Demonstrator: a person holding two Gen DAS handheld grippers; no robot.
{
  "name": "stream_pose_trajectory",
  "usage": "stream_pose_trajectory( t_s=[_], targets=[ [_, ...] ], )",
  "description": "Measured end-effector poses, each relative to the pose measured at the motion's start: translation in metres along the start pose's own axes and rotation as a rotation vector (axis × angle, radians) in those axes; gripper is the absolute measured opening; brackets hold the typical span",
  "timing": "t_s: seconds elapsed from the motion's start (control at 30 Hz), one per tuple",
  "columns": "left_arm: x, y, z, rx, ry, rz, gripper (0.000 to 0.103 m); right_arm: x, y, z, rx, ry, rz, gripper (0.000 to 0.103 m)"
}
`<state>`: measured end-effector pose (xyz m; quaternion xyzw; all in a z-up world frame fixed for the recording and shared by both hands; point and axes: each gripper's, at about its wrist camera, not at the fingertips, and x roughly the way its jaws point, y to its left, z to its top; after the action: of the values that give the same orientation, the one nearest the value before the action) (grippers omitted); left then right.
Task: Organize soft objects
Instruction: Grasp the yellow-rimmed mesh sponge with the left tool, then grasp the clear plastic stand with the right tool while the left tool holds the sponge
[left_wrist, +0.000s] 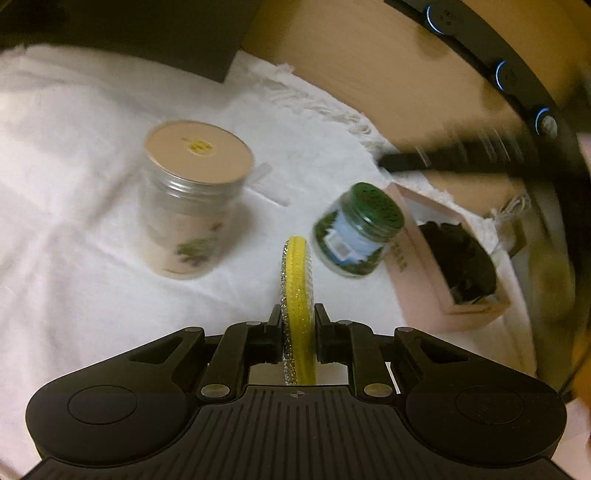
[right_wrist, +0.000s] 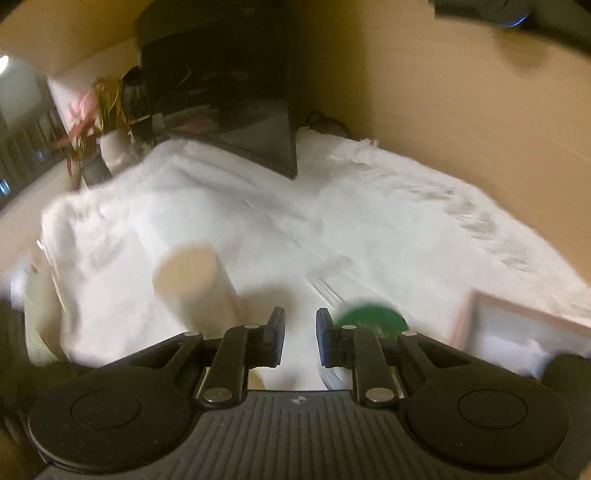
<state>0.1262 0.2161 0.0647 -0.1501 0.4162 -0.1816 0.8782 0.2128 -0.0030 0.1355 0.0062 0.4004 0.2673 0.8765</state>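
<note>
My left gripper (left_wrist: 297, 314) is shut on a yellow sponge with a silver scrubbing side (left_wrist: 297, 280), held edge-up above the white cloth (left_wrist: 74, 221). To its right lies a pink box (left_wrist: 417, 266) with something dark inside (left_wrist: 461, 258). My right gripper (right_wrist: 300, 325) is partly open and empty above the cloth (right_wrist: 369, 229). In the blurred right wrist view the pink box rim (right_wrist: 517, 306) is at the lower right.
A tall jar with a tan lid (left_wrist: 192, 199) stands left of the sponge, and it also shows in the right wrist view (right_wrist: 192, 273). A small green-lidded jar (left_wrist: 358, 229) leans by the box, its lid (right_wrist: 373, 319) beside my right fingers. A black box (right_wrist: 221, 81) stands behind.
</note>
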Motion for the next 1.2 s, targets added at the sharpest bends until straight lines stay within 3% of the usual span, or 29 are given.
stream_pose_trajectory(
  t_s=[0.1, 0.17, 0.33, 0.43, 0.5, 0.6, 0.77, 1.03, 1.2],
  targets=[
    [-0.010, 0.011, -0.001, 0.022, 0.004, 0.026, 0.018, 0.047, -0.008, 0.052, 0.091, 0.138, 0.047, 0.027],
    [-0.016, 0.017, -0.002, 0.053, 0.013, 0.047, 0.018, 0.091, -0.009, 0.072, 0.100, 0.232, -0.007, 0.028],
    [-0.026, 0.028, -0.003, 0.124, 0.020, 0.084, 0.018, 0.188, -0.001, 0.076, 0.046, 0.452, -0.153, 0.030],
    [-0.024, 0.031, -0.004, 0.136, 0.010, 0.073, 0.019, 0.216, -0.001, 0.073, 0.051, 0.492, -0.188, 0.032],
    [-0.022, 0.031, -0.004, 0.138, 0.005, 0.069, 0.019, 0.220, 0.003, 0.075, 0.029, 0.474, -0.191, 0.034],
    [-0.021, 0.034, -0.005, 0.097, -0.019, 0.033, 0.018, 0.219, 0.008, 0.073, -0.030, 0.479, -0.201, 0.023],
    [-0.028, 0.025, 0.002, 0.109, -0.061, -0.003, 0.018, 0.178, 0.008, 0.069, 0.008, 0.416, -0.150, 0.022],
    [-0.055, -0.015, 0.046, 0.211, -0.188, -0.020, 0.018, 0.046, 0.023, 0.090, 0.001, 0.187, -0.049, 0.022],
    [-0.052, -0.050, 0.079, 0.268, -0.227, -0.071, 0.018, -0.041, 0.013, 0.090, 0.001, 0.051, -0.072, 0.022]
  ],
)
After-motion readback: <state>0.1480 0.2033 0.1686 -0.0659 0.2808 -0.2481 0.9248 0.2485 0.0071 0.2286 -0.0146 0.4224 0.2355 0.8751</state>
